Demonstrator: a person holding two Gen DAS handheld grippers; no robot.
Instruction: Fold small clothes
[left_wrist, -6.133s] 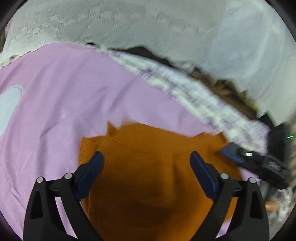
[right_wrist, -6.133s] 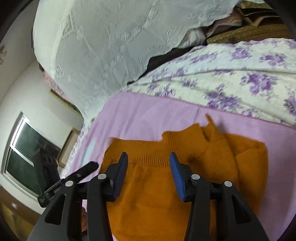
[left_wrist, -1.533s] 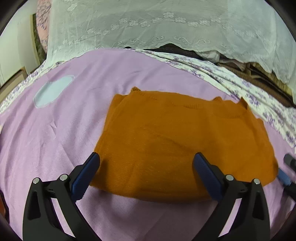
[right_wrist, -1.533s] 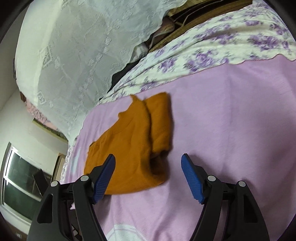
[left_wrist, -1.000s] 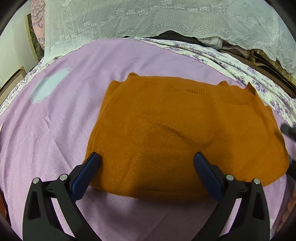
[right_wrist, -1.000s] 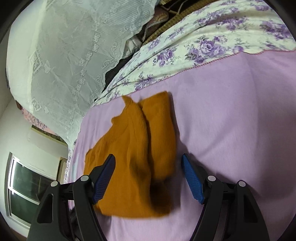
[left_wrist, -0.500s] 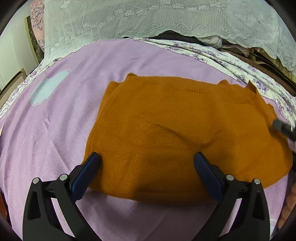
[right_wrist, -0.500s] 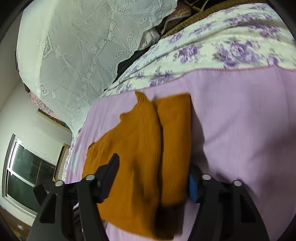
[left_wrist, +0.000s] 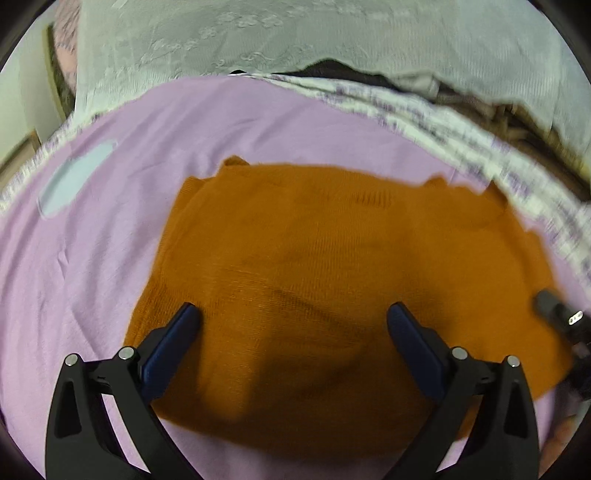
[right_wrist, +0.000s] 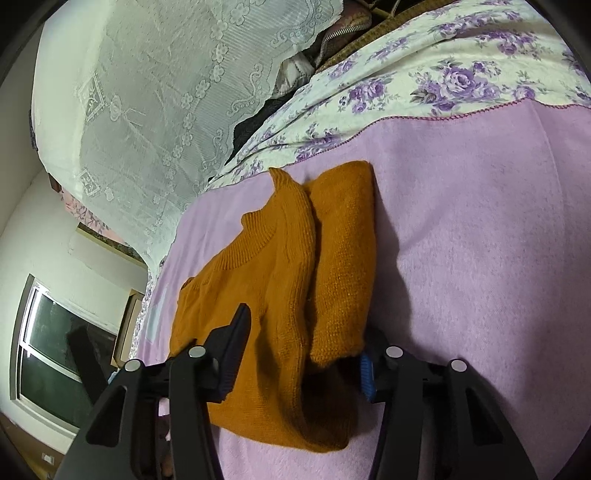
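An orange knit sweater (left_wrist: 332, 266) lies folded on the pink blanket (left_wrist: 110, 240), neckline toward the far side. My left gripper (left_wrist: 291, 317) is open, its fingers spread above the sweater's near hem. In the right wrist view the sweater (right_wrist: 280, 280) shows from its end, with a sleeve folded alongside. My right gripper (right_wrist: 306, 350) is open and straddles the sweater's near end, its right finger partly hidden behind the sleeve cuff. The right gripper also shows at the right edge of the left wrist view (left_wrist: 561, 317).
A floral purple-and-white sheet (right_wrist: 424, 85) borders the blanket at the far side. A white lace curtain (right_wrist: 166, 92) hangs behind, with dark clothes under it. A pale patch (left_wrist: 74, 177) sits on the blanket at the left. A window (right_wrist: 55, 350) is at the far left.
My left gripper has moved forward over the sweater's near hem. My right gripper has advanced until its fingers straddle the sweater's end. The sweater stays flat.
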